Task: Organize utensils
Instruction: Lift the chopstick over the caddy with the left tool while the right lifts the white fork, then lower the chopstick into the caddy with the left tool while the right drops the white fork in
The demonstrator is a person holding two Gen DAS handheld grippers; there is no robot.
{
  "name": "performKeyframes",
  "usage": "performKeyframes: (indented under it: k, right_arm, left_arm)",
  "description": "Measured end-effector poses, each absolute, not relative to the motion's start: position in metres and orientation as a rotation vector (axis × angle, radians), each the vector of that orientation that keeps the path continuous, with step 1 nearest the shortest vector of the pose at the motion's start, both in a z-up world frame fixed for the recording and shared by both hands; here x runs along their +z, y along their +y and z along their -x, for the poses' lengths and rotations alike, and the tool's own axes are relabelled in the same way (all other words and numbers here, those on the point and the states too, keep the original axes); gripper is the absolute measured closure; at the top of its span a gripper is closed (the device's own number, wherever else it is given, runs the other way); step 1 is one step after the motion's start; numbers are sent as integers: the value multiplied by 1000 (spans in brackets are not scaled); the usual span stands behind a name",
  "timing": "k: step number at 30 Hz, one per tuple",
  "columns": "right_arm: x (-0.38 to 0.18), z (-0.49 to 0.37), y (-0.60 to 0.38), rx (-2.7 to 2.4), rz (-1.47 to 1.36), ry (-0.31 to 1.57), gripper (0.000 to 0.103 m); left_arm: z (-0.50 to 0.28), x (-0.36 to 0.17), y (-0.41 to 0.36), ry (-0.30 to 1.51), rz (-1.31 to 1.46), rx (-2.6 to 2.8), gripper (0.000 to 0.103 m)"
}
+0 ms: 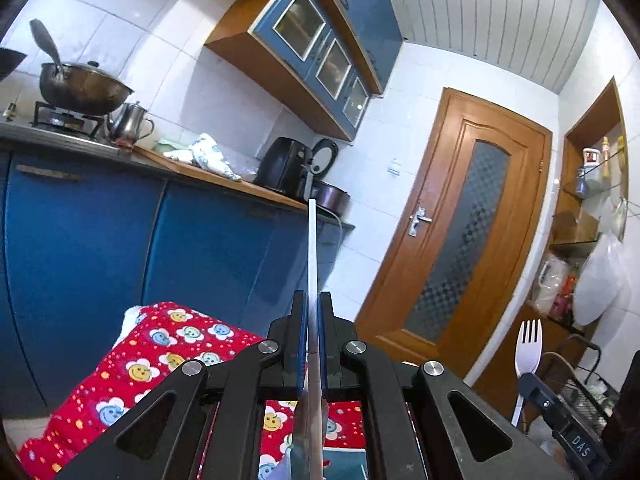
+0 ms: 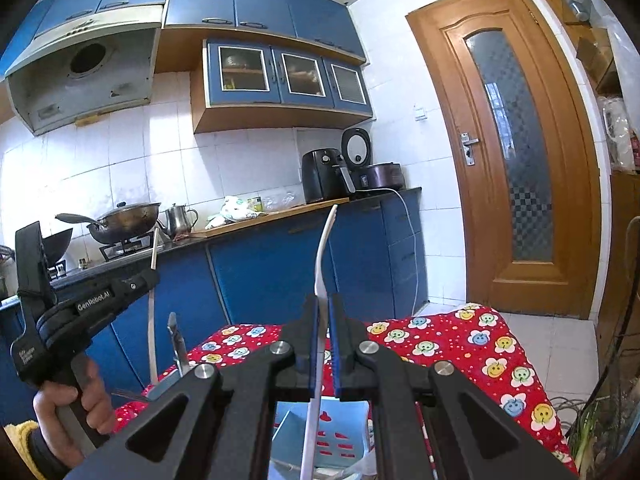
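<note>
My left gripper point(image 1: 313, 300) is shut on a thin white utensil point(image 1: 312, 248) that I see edge-on; it stands upright and I cannot tell its kind. In the right wrist view a hand holds the left gripper point(image 2: 148, 278) at the left, with that white utensil point(image 2: 151, 320) running through its jaws. My right gripper point(image 2: 323, 304) is shut on the handle of a white plastic fork point(image 2: 322, 256), whose curved head points up. The left wrist view shows the fork point(image 1: 529, 344), tines up, above the right gripper point(image 1: 530, 380) at the lower right.
A table with a red flowered cloth point(image 2: 460, 344) lies below both grippers, with a blue box point(image 2: 320, 432) on it. A metal utensil point(image 2: 177, 340) sticks up near the left gripper. Behind are blue cabinets point(image 2: 260, 276), a counter with a wok point(image 2: 128, 218) and a wooden door point(image 2: 516, 152).
</note>
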State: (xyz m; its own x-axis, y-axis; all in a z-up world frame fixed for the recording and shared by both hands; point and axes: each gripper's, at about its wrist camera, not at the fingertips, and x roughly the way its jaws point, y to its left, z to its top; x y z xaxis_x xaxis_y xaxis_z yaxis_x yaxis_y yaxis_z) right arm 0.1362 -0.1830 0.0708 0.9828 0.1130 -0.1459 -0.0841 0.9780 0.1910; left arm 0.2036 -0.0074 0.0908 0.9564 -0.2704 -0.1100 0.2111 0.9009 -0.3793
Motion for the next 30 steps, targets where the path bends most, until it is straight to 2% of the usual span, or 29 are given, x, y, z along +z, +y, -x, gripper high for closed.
performKeyframes:
  k: [9,21,23,28,30]
  right_arm:
    - [56,-150,-171,92,-117,148,96]
    - [40,-148,-162,151,-101,299,95]
    - [40,-146,-161,158,-113,305,94]
    - [51,-133,-161,160,-130,275,78]
    - [56,-126,-161,159,-135,261,76]
  left_arm:
    - [-193,74,-27,161,291,-238,98]
    - [-179,65,-33,240,221,-280,98]
    - [-178,65,-33,261,225,-299,94]
    - [-169,72,-29,294,225,-320,65]
    - [-165,76,-27,306,222,-319,65]
